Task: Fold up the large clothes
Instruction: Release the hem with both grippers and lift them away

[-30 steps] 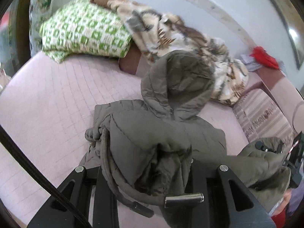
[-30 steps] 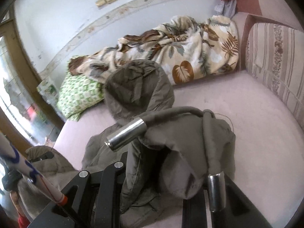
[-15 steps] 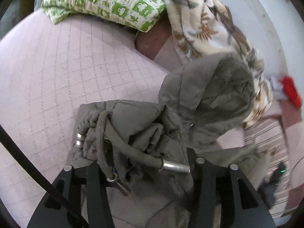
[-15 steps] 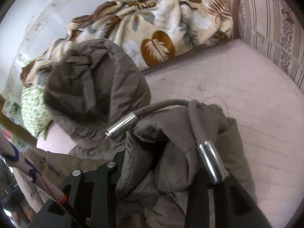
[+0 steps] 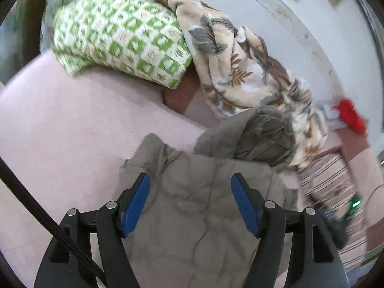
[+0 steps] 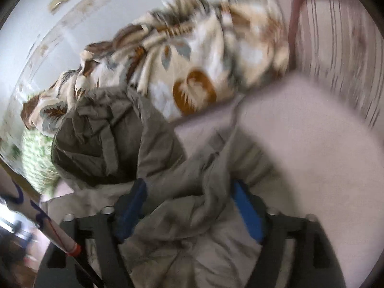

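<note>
Left gripper (image 5: 190, 201) spread above grey jacket (image 5: 196, 216), right gripper (image 6: 189, 210) likewise (blurred), red cloth (image 5: 351, 116) only leftward

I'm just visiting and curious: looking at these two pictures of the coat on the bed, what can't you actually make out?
- The coat's sleeves and hem: cut off by the bottom edge and hidden behind the left gripper, left view.
- Whether the right gripper touches the coat: motion blur, right view.
- The striped cushion's pattern: smeared by blur, right view.
- The red thing by the wall: too small and blurred to name, left view.
</note>
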`<state>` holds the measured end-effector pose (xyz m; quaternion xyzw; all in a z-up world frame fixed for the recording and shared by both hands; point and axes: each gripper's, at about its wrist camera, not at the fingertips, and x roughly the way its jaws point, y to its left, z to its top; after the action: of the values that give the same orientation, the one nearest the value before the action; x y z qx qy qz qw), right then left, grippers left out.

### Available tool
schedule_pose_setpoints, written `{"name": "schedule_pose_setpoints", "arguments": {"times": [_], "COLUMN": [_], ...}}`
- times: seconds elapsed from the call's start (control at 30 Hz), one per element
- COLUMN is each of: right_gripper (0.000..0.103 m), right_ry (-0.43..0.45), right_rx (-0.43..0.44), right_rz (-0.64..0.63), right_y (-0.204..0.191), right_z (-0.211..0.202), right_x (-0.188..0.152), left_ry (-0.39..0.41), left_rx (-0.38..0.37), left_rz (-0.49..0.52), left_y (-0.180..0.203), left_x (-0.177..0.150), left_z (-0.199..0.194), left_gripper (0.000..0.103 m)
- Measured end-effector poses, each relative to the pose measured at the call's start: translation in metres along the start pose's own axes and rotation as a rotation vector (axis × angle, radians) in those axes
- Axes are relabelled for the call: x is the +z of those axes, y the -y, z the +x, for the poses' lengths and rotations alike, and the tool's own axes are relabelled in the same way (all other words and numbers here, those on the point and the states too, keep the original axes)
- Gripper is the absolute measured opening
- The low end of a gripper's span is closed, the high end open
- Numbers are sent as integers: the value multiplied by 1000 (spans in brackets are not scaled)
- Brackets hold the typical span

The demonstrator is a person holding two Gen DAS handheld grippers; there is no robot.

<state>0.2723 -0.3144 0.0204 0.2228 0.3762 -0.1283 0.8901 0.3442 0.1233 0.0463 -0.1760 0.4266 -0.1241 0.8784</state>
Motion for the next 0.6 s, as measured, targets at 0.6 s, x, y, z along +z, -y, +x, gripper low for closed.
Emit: {"name": "schedule_pose_setpoints", "arguments": {"times": [0.6], "right_gripper": [53], "right_ry": [-52], "right_rx": [112], "right_rz": [-456], "right_y": [-178], "right_z": [-7], "right_x": [-110], "left_ry": [83], "left_rx": [289], "left_rz": [164], "left_y": [-47], "left_x": [-154], "left_z": [-29], "left_gripper": [69]}}
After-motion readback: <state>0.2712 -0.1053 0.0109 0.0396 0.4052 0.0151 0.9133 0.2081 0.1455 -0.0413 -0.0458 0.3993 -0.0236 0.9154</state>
